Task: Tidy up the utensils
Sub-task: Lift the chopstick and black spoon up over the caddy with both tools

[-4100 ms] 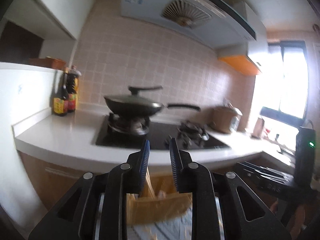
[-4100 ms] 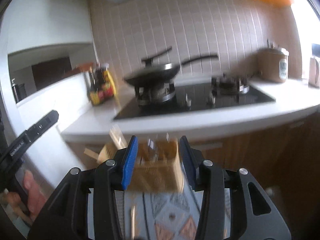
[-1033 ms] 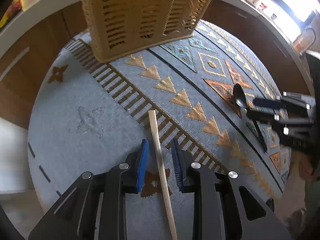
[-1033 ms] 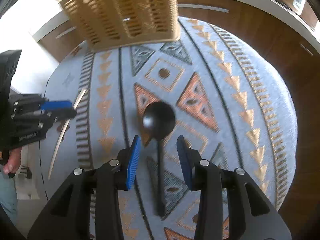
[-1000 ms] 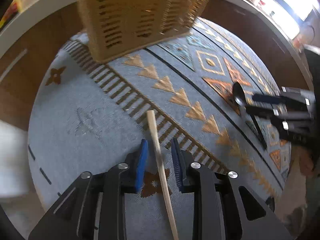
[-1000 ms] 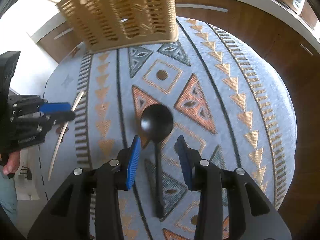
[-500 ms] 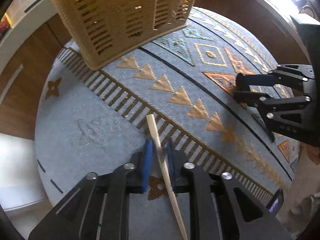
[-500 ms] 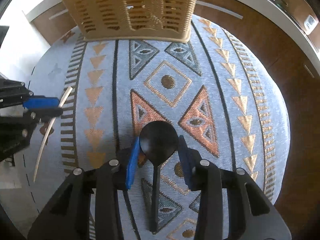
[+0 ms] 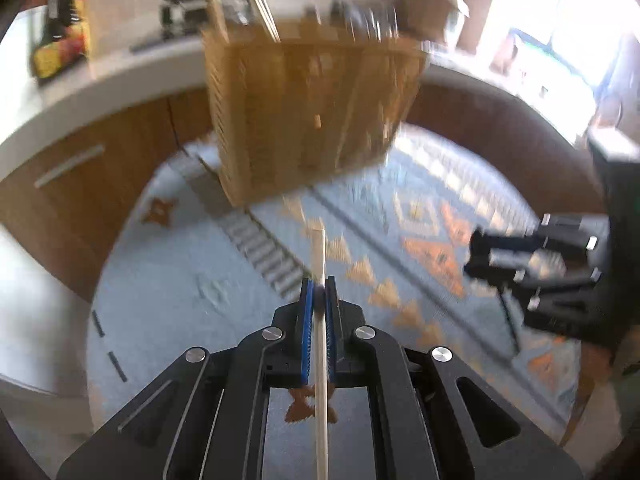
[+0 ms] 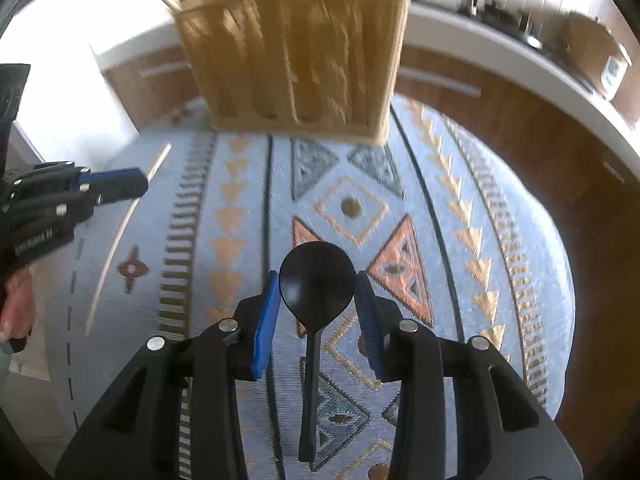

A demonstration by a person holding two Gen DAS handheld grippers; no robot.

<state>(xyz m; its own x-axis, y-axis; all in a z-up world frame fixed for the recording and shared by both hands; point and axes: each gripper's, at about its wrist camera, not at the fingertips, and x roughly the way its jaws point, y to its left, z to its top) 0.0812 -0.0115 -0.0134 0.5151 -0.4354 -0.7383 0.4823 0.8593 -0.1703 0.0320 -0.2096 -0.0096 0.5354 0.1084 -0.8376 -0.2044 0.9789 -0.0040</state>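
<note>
The woven basket [image 9: 312,112] at twelve o'clock is smeared by motion in both wrist views, so its slats and the utensils standing in it cannot be told apart. The lower end of the chopstick [image 9: 321,360] is cut off by the left view's six o'clock edge. In the right view, the spoon [image 10: 316,280] bowl's edges are hidden behind the pads (contact cannot be judged), and the hand [image 10: 16,308] at nine o'clock is cropped.

Wooden cabinets [image 9: 92,168], seemingly bright window [image 9: 560,20]

Glossy black plastic spoon [image 10: 317,280], pale wooden chopstick [image 9: 320,252], woven patterned tablecloth [image 10: 440,200].
</note>
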